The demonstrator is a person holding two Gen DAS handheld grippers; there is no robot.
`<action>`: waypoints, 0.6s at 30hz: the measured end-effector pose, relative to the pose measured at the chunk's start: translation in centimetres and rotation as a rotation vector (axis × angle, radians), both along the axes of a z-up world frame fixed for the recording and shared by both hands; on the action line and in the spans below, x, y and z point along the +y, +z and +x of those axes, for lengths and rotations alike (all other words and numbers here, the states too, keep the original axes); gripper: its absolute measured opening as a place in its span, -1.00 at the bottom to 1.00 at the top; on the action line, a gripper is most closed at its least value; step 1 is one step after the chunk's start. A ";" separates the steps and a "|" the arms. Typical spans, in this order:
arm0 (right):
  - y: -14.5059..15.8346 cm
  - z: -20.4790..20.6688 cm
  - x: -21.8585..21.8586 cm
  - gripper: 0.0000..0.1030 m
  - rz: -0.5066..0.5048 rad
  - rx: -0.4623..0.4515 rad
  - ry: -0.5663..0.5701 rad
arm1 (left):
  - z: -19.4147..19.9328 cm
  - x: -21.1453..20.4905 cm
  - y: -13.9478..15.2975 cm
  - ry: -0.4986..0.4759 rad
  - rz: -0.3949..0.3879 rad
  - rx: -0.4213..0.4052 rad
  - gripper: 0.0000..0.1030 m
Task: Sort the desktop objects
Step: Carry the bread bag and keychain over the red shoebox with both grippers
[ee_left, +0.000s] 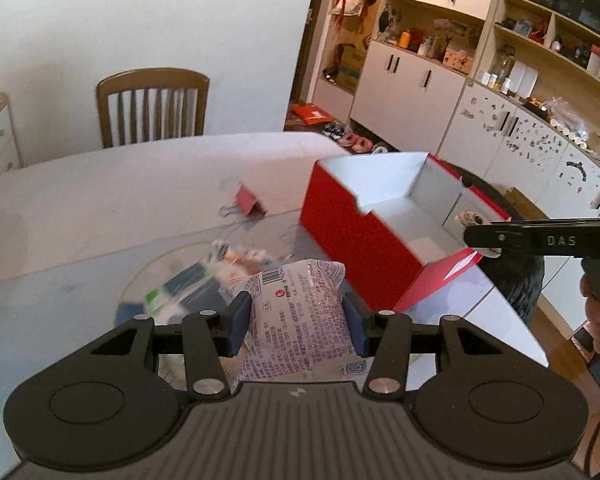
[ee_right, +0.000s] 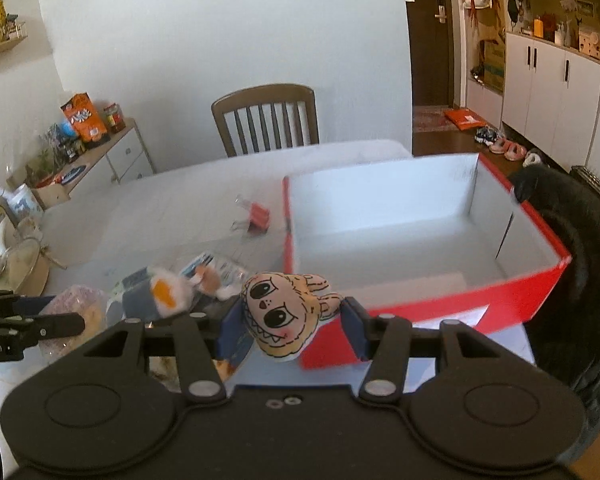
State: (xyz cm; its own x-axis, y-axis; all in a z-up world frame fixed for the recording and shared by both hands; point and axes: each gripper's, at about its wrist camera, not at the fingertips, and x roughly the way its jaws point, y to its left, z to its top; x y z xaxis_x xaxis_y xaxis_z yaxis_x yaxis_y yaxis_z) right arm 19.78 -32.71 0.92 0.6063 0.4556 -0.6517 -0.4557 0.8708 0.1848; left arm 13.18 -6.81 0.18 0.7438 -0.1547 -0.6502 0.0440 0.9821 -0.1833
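My left gripper (ee_left: 296, 322) is shut on a white snack packet with purple print (ee_left: 300, 320), held above the table. My right gripper (ee_right: 290, 326) is shut on a small cartoon-face plush toy (ee_right: 286, 314), held at the near edge of the open red box (ee_right: 440, 300). The box has a white inside and also shows in the left wrist view (ee_left: 340, 220), where the right gripper (ee_left: 476, 236) reaches over its near right corner. A red binder clip (ee_left: 250, 200) lies on the table left of the box. More packets (ee_right: 204, 276) lie in a loose pile below the grippers.
A wooden chair (ee_left: 152, 106) stands at the table's far side. A black chair back (ee_right: 572, 240) is right of the box. A lidded pot (ee_right: 20, 264) and cups sit at the table's left end. Cabinets (ee_left: 420, 80) line the right wall.
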 end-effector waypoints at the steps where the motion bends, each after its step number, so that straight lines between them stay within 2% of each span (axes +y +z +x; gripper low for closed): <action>1: 0.2 0.5 -0.3 0.03 0.001 -0.004 0.004 | 0.5 -0.4 0.2 -0.002 0.003 -0.005 -0.06; 11: 0.9 5.0 -2.7 0.03 -0.029 -0.028 0.045 | 5.0 -5.1 1.8 -0.041 0.017 -0.042 -0.06; 18: 0.7 7.3 -4.4 0.03 -0.047 -0.025 0.049 | 8.7 -8.7 1.8 -0.092 0.027 -0.034 -0.06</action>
